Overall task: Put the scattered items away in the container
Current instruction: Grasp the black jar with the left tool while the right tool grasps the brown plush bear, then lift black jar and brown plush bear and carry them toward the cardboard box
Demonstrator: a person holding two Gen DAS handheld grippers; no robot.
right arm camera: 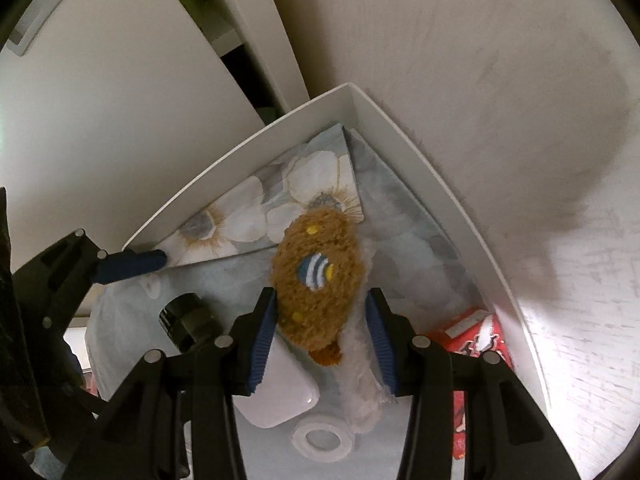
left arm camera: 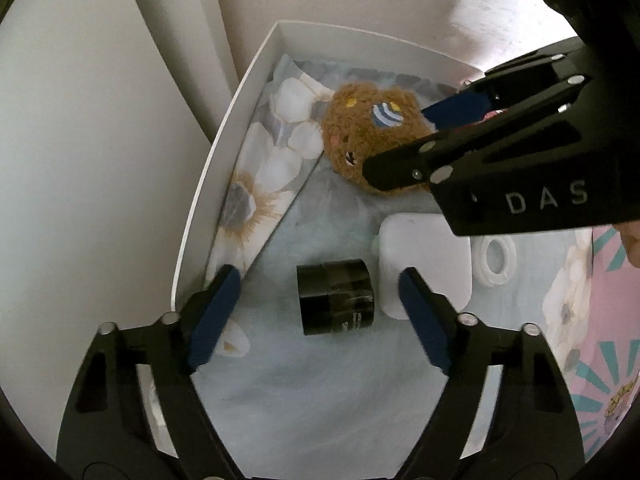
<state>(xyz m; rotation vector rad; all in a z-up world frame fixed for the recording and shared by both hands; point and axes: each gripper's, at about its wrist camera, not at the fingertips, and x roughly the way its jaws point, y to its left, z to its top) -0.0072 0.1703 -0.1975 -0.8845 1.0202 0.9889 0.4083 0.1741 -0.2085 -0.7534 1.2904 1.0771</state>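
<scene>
A white box [left arm camera: 224, 168] lined with floral paper holds the items. My left gripper [left arm camera: 319, 276] hangs open over a black cylinder [left arm camera: 336, 300] that lies on its side between the fingers; neither pad touches it. My right gripper [right arm camera: 320, 294] is shut on a brown plush toy [right arm camera: 316, 272] with a blue-striped patch and a white fluffy strip, low inside the box [right arm camera: 240, 148]. In the left wrist view the right gripper [left arm camera: 398, 140] reaches in from the right around the plush [left arm camera: 360, 132]. The cylinder [right arm camera: 188, 316] shows partly behind the right gripper's frame.
A white rounded case [left arm camera: 432, 256] and a white ring [left arm camera: 498, 260] lie in the box beside the cylinder. A red packet [right arm camera: 476, 332] sits against the right wall. A pink patterned item [left arm camera: 600, 340] lies at the right edge. Pale surfaces surround the box.
</scene>
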